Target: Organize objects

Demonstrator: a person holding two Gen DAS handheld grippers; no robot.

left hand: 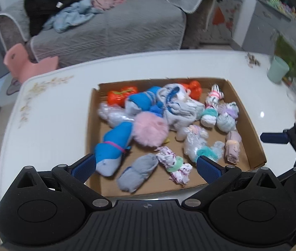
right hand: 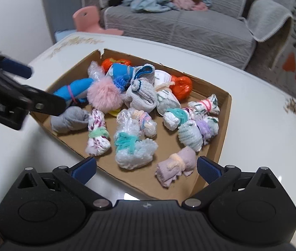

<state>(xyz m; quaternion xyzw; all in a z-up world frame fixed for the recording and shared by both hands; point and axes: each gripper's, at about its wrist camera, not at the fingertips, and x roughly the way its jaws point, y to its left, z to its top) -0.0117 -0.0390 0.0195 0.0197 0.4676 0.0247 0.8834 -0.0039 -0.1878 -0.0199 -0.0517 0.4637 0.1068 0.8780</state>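
Left gripper (left hand: 146, 165) and right gripper (right hand: 146, 167): jaws wide apart, empty, above the near edge of the box (left hand: 250, 123). Tied bundles (right hand: 134, 144) lie loose inside the box on the table (left hand: 49, 113). Judged: gathering done, none visibly outside; arrangement may remain.

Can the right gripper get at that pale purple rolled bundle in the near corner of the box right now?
Probably yes. The right gripper has its jaws wide open and empty, and the pale purple bundle lies just ahead of them in the cardboard box, with nothing on top. The low box wall looks like the only obstacle.
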